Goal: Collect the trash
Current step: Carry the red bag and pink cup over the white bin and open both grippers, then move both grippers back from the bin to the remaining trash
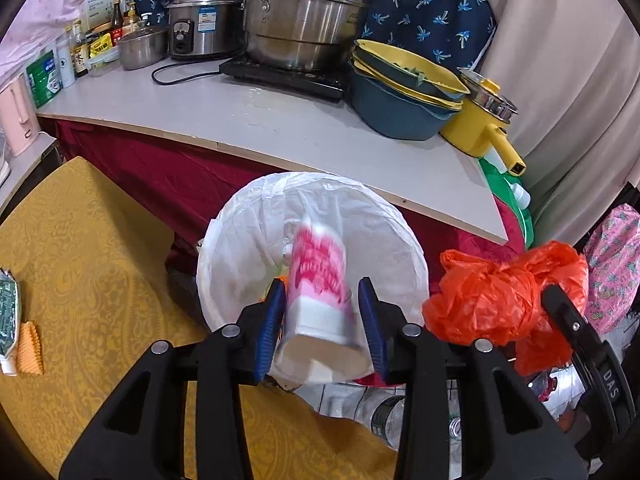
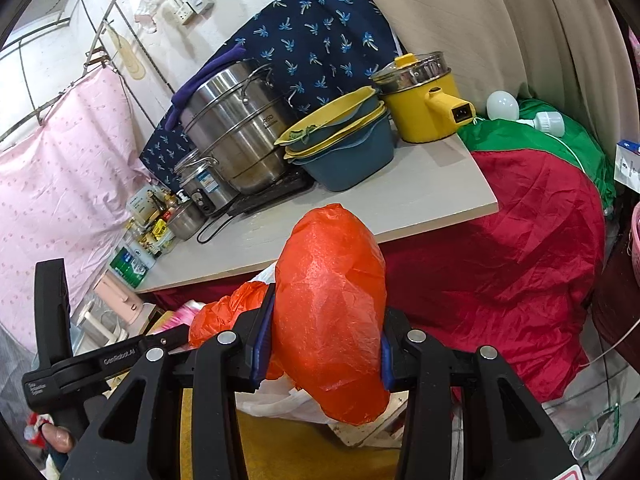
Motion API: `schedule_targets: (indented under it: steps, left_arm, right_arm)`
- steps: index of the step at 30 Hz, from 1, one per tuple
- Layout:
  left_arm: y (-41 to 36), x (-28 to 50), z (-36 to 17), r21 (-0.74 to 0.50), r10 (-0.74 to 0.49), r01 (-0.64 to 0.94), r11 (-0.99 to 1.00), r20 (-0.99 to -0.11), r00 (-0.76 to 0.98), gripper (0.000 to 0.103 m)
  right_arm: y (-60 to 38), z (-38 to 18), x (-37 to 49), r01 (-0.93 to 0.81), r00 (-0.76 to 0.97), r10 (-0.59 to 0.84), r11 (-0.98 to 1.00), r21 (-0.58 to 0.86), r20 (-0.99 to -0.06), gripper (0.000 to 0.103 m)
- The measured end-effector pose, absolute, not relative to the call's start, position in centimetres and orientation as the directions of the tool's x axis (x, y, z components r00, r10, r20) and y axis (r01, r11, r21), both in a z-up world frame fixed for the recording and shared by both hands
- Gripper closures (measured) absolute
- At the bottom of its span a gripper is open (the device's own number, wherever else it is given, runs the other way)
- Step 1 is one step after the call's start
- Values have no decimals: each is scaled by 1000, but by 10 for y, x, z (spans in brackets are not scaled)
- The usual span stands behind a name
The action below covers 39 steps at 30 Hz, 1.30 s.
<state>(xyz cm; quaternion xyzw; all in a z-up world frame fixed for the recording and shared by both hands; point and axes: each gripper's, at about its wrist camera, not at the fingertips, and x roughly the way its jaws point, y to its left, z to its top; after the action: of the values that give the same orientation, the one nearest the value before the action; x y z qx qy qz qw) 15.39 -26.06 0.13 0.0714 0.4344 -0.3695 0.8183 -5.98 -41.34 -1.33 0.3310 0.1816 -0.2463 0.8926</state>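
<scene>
Tongs on the left (image 1: 322, 326) stand apart, their blue pads flanking a blurred pink-and-white paper cup (image 1: 318, 300) without clearly pressing it; the cup tilts between them, directly above the white-lined round trash bin (image 1: 256, 240) at twelve o'clock. The right tongs (image 2: 324, 344) are clamped on a crumpled orange plastic bag (image 2: 330, 320), which bulges up past the pads. At the left view's three o'clock that bag hangs beside the bin. Beyond, the grey desk (image 1: 280, 128) carries a steel stockpot (image 1: 304, 16).
</scene>
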Motion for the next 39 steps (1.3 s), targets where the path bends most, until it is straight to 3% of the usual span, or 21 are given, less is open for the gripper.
schedule_targets:
  steps: [2,4,9,18,20,22,24,39]
  left_arm:
    - [-263,158,0,-206,-542,662,721,-763,352,64]
    - [-263,161,1,-208,-542,653,728,-758,364,50]
    - [-253,168,8,-201,-536,627,753,-740,406,34]
    - [-212,185,15,-198,-497,550,811,-730,469,31]
    - [-202,188,17,-199,-489,535,821,-728,480,30]
    - [-191,191,19,-190,-472,513,837,-726,501,22]
    - [-180,194,21,-176,-453,494,852,-719,527,20]
    - [-114,195,31,-177,-415,418,891,-688,594,20]
  right_arm:
    - [-415,-15,-57,562,810,-319,659,500,-491,63]
    - [-417,-16,-53,564,809,-318,660,496,-495,63]
    - [-416,-15,-36,549,814,-303,678,489,-495,63]
    - [-406,-9,25,502,828,-255,735,456,-499,60]
    - [-404,-7,41,493,830,-248,746,448,-500,56]
    - [-401,-4,56,498,824,-254,751,435,-506,45]
    - [-397,-2,62,494,827,-251,752,437,-503,43]
    - [-334,25,68,413,852,-196,822,393,-485,37]
